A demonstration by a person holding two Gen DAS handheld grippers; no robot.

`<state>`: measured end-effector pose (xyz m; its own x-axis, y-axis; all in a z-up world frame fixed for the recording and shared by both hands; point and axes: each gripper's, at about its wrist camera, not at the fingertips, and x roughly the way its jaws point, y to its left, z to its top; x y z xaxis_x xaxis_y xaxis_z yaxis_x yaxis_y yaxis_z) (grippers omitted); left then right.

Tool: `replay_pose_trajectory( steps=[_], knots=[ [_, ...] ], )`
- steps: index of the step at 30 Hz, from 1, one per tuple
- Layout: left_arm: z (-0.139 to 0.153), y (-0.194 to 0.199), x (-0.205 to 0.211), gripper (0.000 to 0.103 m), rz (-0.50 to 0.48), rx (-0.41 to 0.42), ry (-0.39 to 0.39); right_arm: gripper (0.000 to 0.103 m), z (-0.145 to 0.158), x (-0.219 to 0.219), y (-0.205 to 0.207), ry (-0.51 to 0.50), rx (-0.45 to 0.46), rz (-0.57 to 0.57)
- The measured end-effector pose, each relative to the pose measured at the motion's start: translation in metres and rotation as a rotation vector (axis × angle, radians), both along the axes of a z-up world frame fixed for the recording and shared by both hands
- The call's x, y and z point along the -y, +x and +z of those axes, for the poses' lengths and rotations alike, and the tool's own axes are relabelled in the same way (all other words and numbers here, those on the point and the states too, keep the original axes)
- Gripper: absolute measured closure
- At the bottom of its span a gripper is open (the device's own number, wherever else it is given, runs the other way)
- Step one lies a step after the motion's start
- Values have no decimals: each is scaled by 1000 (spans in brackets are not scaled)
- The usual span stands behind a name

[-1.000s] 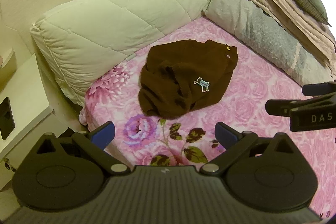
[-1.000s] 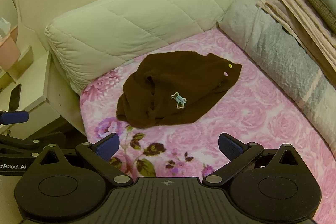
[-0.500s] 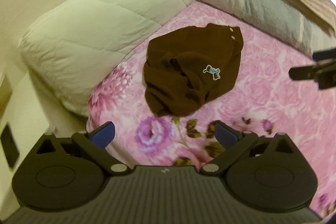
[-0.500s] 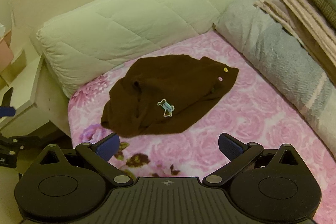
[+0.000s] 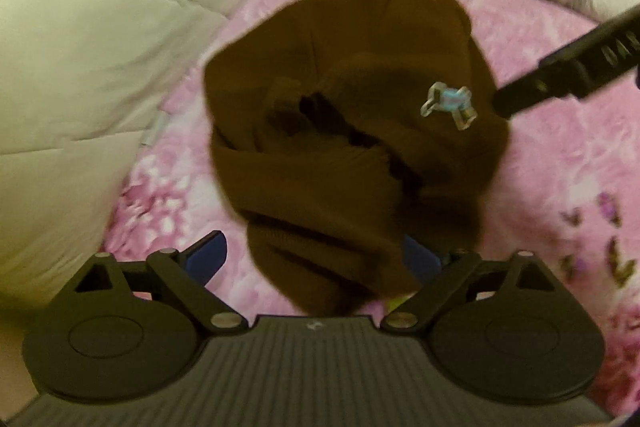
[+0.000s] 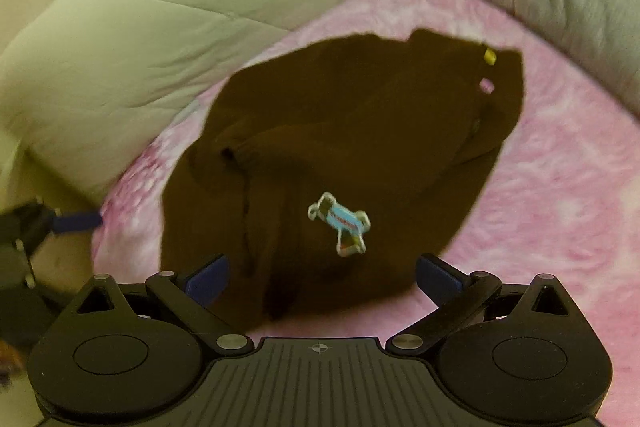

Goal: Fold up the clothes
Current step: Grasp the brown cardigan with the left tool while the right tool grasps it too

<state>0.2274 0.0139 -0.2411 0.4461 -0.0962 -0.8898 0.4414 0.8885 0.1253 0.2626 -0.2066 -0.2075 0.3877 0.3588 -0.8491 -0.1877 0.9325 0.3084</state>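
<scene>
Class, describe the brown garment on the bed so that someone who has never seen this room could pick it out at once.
Start at the pink floral bedspread, bordered by a pale green quilted cushion. In its middle lies the crumpled brown garment. It is the only dark item there, marked by a small light-blue patch and two small coloured buttons at its far corner.

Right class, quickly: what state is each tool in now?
Left tool: open, holding nothing, brown garment between its fingers.
Right tool: open, holding nothing.
</scene>
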Motion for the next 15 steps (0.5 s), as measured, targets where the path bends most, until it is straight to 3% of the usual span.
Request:
replay_pose_trajectory(
  steps=[3, 4, 5, 6, 7, 8, 9, 10, 12, 15],
  knots=[
    [-28, 19, -2, 16, -20, -20, -3, 1, -35, -5, 24, 27, -25, -88],
    [-35, 23, -2, 22, -30, -26, -2, 7, -43, -7, 30, 28, -30, -116],
    [-38, 25, -1, 28, -38, -29, -2, 35, -52, -7, 37, 35, -40, -140],
    [-40, 26, -1, 40, -45, -35, -4, 50, -58, -7, 43, 40, -57, -161],
    [-40, 27, -1, 56, -51, -40, -12, 50, -60, -7, 46, 40, -63, -180],
    [-39, 27, -2, 66, -57, -45, -19, 60, -60, -6, 48, 47, -61, -195],
    [-36, 25, -1, 83, -66, -46, -24, 74, -57, -4, 48, 53, -55, -196],
    [-31, 22, 0, 95, -82, -44, -26, 80, -51, -2, 47, 52, -44, -191],
    [-18, 15, 3, 99, -114, -28, -33, 88, -34, 14, 44, 89, -20, -204],
    [12, -3, 10, 101, -187, 8, -83, 91, -1, 48, 29, 136, 35, -253]
  ],
)
